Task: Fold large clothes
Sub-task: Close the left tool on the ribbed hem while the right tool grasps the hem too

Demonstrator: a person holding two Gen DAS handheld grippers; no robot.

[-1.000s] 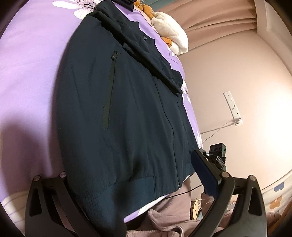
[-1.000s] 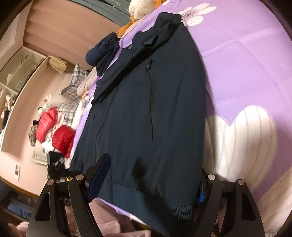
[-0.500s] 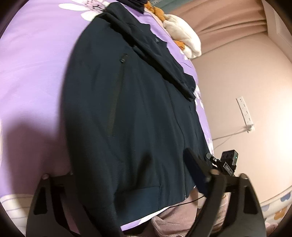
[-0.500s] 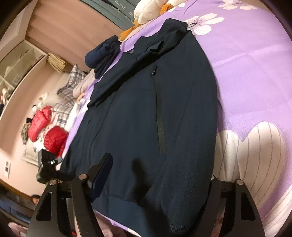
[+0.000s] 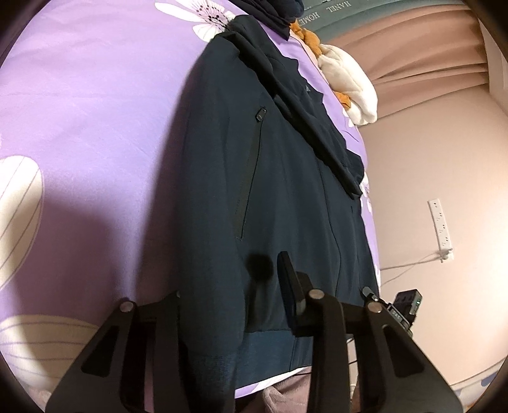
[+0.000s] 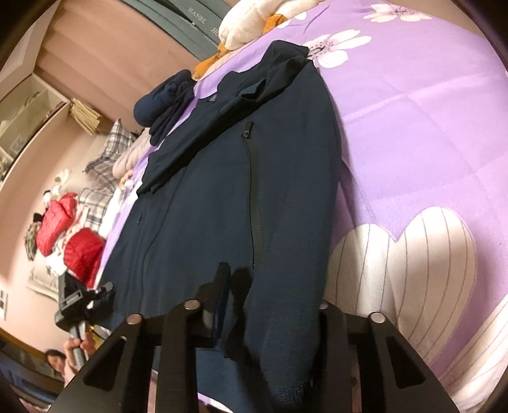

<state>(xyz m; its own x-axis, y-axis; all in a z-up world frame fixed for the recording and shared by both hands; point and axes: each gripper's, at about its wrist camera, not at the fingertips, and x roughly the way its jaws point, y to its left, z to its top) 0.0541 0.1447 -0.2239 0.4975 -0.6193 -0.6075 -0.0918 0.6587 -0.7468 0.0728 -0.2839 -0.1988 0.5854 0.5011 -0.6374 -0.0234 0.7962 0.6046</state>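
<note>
Navy fabric bunched between two sets of black tongs: left tongs and right tongs, both closing on the hem corners of one dark jacket, probably already pinching cloth, though far fingers hidden beneath. Spread flat on one purple floral bedspread. Two red puffy garments heaped beyond the bed's edge.

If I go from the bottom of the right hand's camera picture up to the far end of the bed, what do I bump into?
Right gripper, closing on the hem → navy jacket → its pocket zipper pull → folded-over sleeve → white flower on the purple bedspread → cream plush toy.
</note>
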